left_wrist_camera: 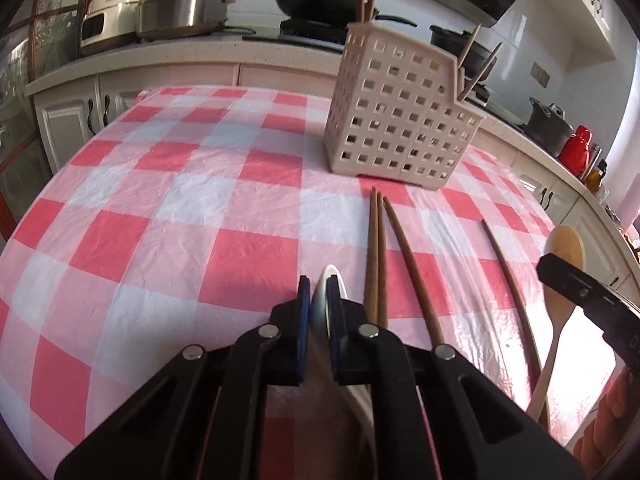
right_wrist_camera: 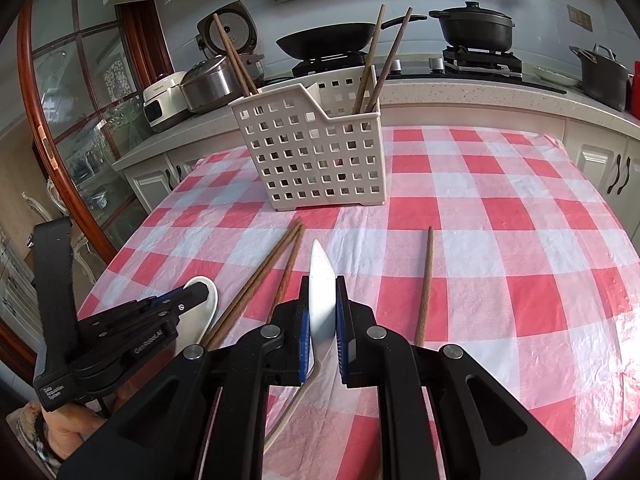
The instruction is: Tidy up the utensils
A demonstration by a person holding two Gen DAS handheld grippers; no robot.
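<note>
A white ceramic spoon (left_wrist_camera: 329, 280) lies on the red-and-white checked table, and my left gripper (left_wrist_camera: 318, 292) is shut on its rim; the right wrist view shows that gripper (right_wrist_camera: 196, 294) over the spoon's bowl (right_wrist_camera: 202, 320). My right gripper (right_wrist_camera: 323, 300) is shut on a pale wooden spoon (right_wrist_camera: 321, 280), seen edge-on; in the left wrist view its bowl (left_wrist_camera: 566, 246) pokes past the right gripper (left_wrist_camera: 560, 274). A cream perforated basket (right_wrist_camera: 316, 152) stands farther back with several chopsticks upright in it. Loose chopsticks (right_wrist_camera: 260, 280) lie between the grippers, and one chopstick (right_wrist_camera: 426, 280) lies to the right.
Behind the table runs a kitchen counter (right_wrist_camera: 460, 92) with a rice cooker (right_wrist_camera: 228, 36), a steel pot (right_wrist_camera: 212, 84), a wok (right_wrist_camera: 328, 40) and black pots. A person's hand (right_wrist_camera: 68, 432) holds the left gripper. The table's left edge falls off near a glass door (right_wrist_camera: 80, 120).
</note>
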